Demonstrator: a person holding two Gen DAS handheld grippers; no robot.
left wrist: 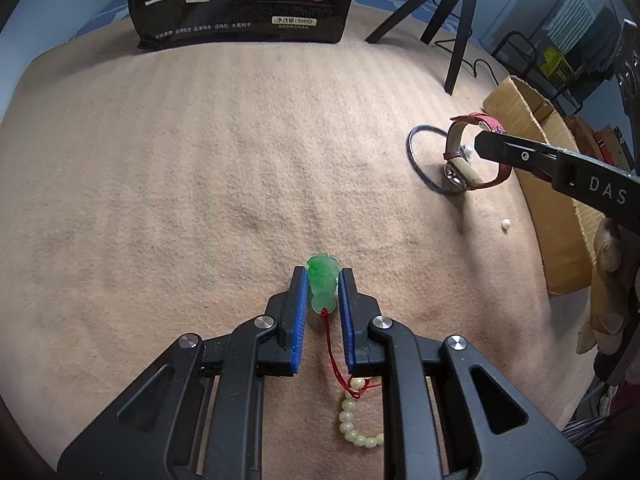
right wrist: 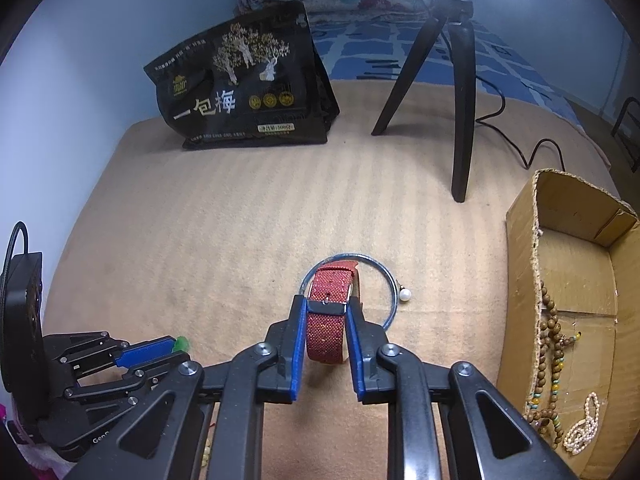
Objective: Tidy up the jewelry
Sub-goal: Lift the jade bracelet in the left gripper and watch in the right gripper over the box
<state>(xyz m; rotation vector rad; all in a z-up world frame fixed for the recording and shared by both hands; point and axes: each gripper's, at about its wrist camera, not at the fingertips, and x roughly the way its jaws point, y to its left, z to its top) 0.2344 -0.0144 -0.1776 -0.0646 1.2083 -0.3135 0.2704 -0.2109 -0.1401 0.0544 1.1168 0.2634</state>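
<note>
Nearest, the left claw (left wrist: pixel 323 280) pinches the green pendant (left wrist: pixel 322 282) low on the blanket (left wrist: pixel 200 160), left of the cardboard box (right wrist: pixel 576 272). Beyond, the right claw (right wrist: pixel 326 312) clamps the red watch strap (right wrist: pixel 326 328) beside that box, likely for dropping in.

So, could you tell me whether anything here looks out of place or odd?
Mostly the black snack bag standing at the blanket's far edge: it is food packaging, not jewelry. The cardboard box also has a ragged, torn rim. Nothing looks spilled.
</note>
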